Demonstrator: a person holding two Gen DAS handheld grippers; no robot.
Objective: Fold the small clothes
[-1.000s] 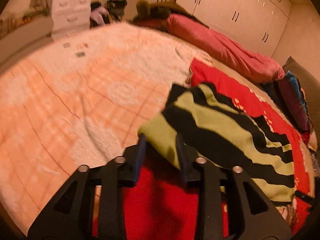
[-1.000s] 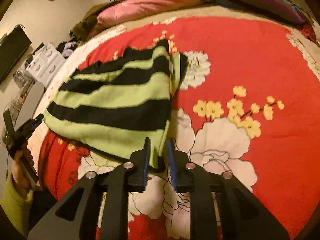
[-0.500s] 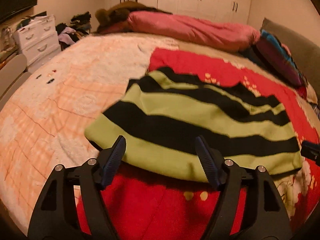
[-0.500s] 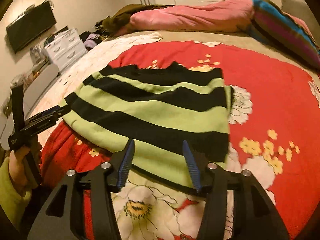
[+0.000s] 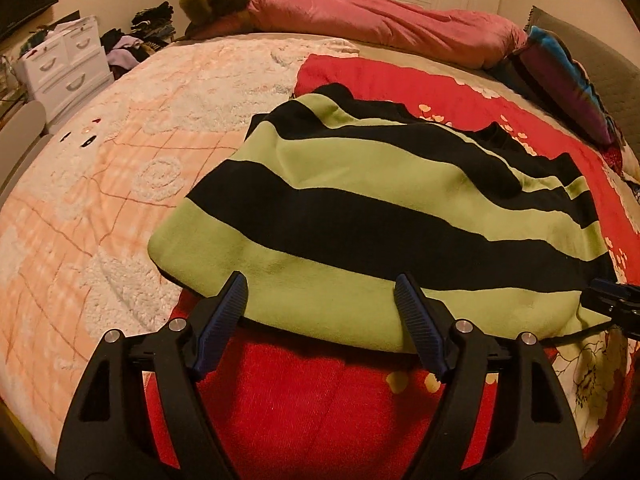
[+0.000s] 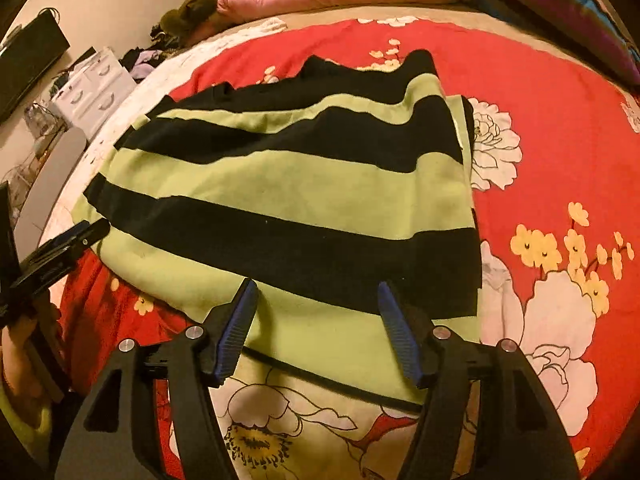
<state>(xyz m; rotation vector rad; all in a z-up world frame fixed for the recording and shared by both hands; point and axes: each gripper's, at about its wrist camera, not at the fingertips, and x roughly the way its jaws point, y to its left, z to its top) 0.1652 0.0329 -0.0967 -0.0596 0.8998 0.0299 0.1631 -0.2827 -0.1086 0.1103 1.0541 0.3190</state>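
Bedroom, seen from two handheld grippers above a bed. Far left stands a white drawer unit (image 5: pixel 66 66), then a pale fleece blanket (image 5: pixel 100 184), then a red floral blanket (image 6: pixel 560 128). A green-and-black striped top (image 5: pixel 380 216) lies folded across the seam where the two blankets meet, mostly on the red one.

The left gripper (image 5: pixel 322 312) hovers at the top's near green hem, jaws spread wide and holding nothing. Further right, the right gripper (image 6: pixel 316 320) sits over the same hem near the top's right edge, jaws likewise spread and empty.

Risk, as a judgement: the fold looks loose and layered, so a pinch here could catch only the upper layer and pull the fold apart. Uneven lifting by the two grippers could skew the stripes or drag the soft blanket along.
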